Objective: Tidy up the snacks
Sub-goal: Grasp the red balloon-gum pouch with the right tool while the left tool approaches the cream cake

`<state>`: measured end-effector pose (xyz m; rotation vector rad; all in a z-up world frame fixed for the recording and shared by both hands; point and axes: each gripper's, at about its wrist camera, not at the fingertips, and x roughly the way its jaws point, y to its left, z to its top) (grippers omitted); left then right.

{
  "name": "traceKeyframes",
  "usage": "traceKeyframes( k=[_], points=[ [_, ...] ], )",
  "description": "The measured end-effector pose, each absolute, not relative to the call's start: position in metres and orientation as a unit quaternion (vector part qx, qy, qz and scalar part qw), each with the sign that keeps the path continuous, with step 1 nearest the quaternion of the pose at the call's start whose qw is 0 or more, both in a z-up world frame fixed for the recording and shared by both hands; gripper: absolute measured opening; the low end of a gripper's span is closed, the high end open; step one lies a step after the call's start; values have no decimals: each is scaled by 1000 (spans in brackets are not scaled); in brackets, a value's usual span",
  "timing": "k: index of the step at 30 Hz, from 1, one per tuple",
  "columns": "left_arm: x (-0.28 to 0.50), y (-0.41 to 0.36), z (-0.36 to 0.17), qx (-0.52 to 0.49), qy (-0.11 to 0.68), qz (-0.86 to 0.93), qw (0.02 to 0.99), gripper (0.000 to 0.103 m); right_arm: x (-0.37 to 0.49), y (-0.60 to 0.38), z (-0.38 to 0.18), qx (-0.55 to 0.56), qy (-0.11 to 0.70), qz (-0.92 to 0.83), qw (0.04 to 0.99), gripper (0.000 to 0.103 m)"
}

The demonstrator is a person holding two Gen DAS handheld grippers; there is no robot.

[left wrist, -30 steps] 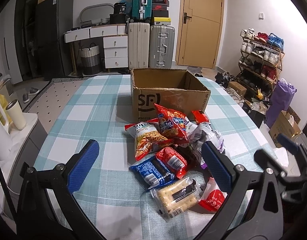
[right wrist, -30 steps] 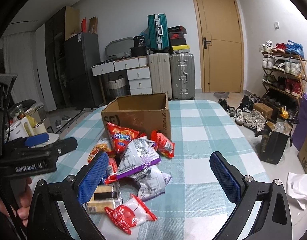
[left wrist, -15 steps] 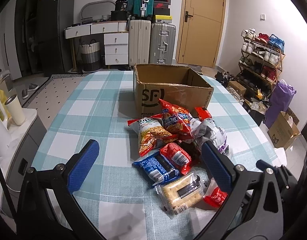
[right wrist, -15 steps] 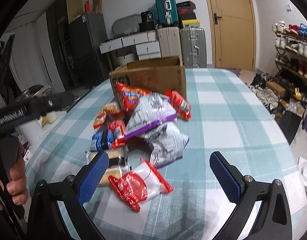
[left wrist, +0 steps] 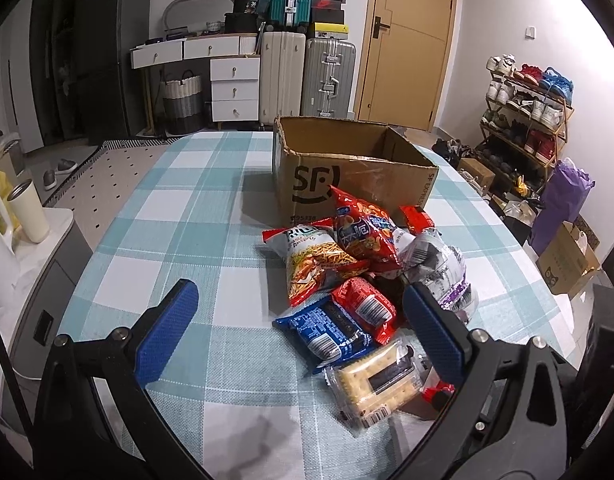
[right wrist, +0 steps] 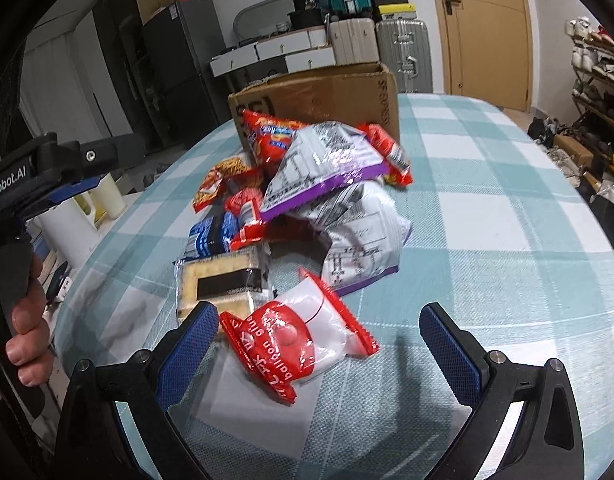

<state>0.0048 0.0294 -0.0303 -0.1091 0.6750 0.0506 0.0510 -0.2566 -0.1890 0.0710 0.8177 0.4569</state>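
Note:
A pile of snack packs lies on the checked tablecloth in front of an open cardboard box (left wrist: pixel 355 172), which also shows in the right wrist view (right wrist: pixel 327 100). My right gripper (right wrist: pixel 319 344) is open, low over a red and white balloon pack (right wrist: pixel 295 340) at the pile's near edge. A cracker pack (right wrist: pixel 219 280) and purple-edged white bags (right wrist: pixel 327 168) lie behind it. My left gripper (left wrist: pixel 303 324) is open above the table, near a blue biscuit pack (left wrist: pixel 327 332), a cracker pack (left wrist: pixel 379 384) and red chip bags (left wrist: pixel 363 236).
The table (left wrist: pixel 179 216) drops off at the left toward a white side unit with a cup (left wrist: pixel 29 216). Suitcases (left wrist: pixel 307 72), drawers and a door stand behind the box. A shoe rack (left wrist: pixel 527 120) and bags are at the right.
My right gripper has moved down and forward toward the pile, so the red and white pack now lies between its fingers. My left gripper has shifted slightly closer to the snacks.

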Motion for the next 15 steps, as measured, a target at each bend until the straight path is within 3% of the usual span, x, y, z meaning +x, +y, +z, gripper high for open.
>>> traceKeyframes(
  k=[6,15],
  points=[
    [5,31,-32,-55,331,26,942,102,52,-247,-194,12,405,238,883,101],
    [6,39,-36,-55,332,31,941,102,55,-242,-201,-3,412,256,875,67]
  ],
)
